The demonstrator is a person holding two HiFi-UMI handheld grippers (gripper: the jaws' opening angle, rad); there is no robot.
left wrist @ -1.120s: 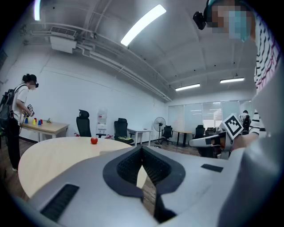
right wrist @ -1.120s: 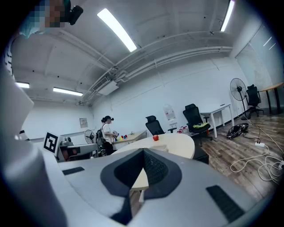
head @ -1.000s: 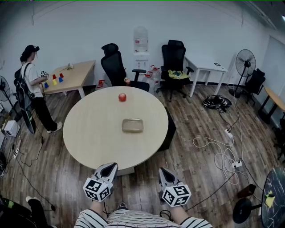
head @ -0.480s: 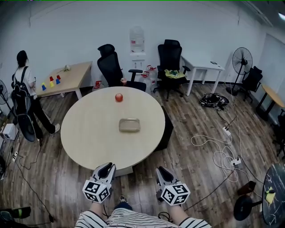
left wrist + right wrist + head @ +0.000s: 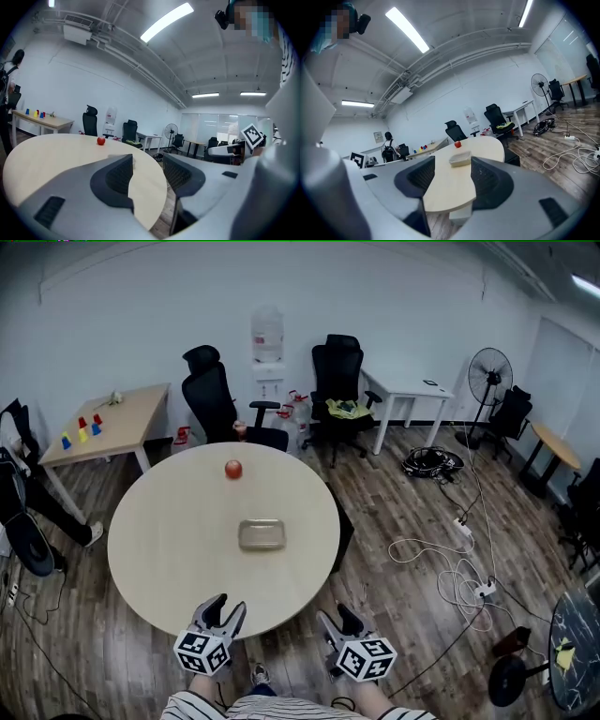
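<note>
We have both tools hanging low at 6 o'clock in the head view, just short of the near rim of the round table (image 5: 159, 540). The left hand-held gripper (image 5: 228, 607) has its jaws well apart, and there is nothing between them: its own view looks through the gap to bare tabletop and wood floor. The right hand-held gripper (image 5: 336, 617) is spread just as wide and is empty too. Its view frames the tray (image 5: 460, 159) in the gap between the pads, but far off, not touching.

That tray sits near the middle of the table, at 12 o'clock from the two grippers and well apart from them. The red fruit (image 5: 233, 469) lies beyond it, at 11 o'clock from the tray, near the far rim.

Past the table at 12 o'clock we see two black chairs (image 5: 208, 390) and a water dispenser (image 5: 267, 348) against the wall. A side table with small coloured cups (image 5: 82, 427) stands at 10 o'clock, a fan (image 5: 489, 371) at 2 o'clock, and cables (image 5: 464, 568) trail over the floor at 3 o'clock.
</note>
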